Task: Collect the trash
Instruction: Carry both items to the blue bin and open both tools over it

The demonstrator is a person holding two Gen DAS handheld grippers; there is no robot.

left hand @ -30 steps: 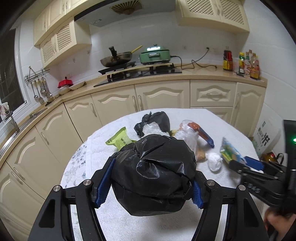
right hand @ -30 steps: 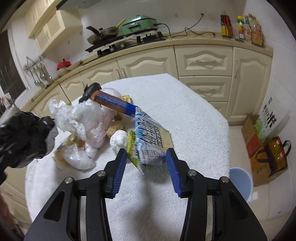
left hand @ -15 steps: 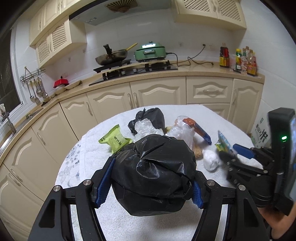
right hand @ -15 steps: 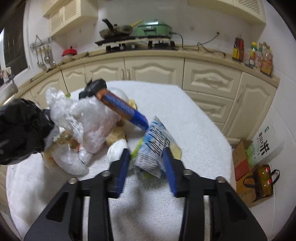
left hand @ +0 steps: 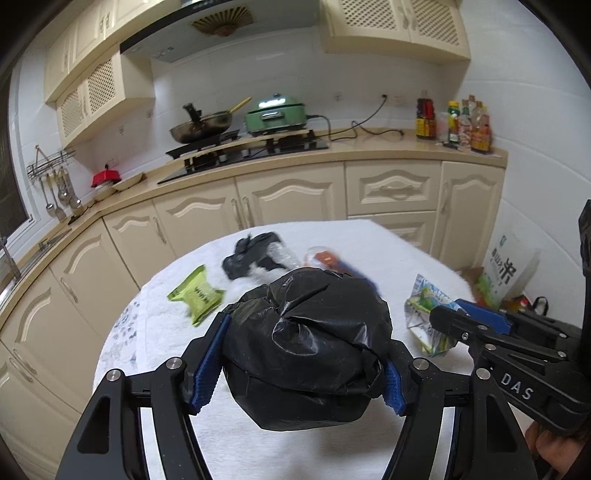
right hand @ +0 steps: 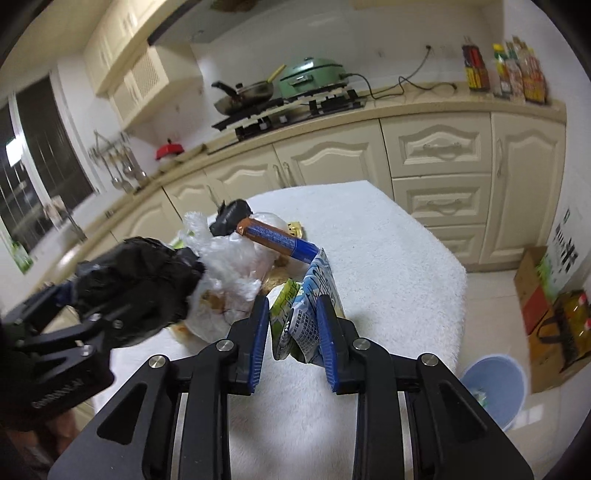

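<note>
Blue-white wrapper (right hand: 312, 299), crumpled and creased, green pack (right hand: 282, 301) alongside

We list a kitchen: white tiled walls (left hand: 517, 96), cream cabinets (left hand: 291, 195) under a beige counter (left hand: 369, 147), upper cupboards (left hand: 395, 26), a range hood (left hand: 221, 26), a dark window (right hand: 48, 147), pale floor tiles (right hand: 487, 291), and our round tabletop (right hand: 388, 251) under white cloth.

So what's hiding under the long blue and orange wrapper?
The blue and orange wrapper lies on crumpled clear plastic bags. Brownish lumps peek out beneath; whatever else is under there is covered.
</note>
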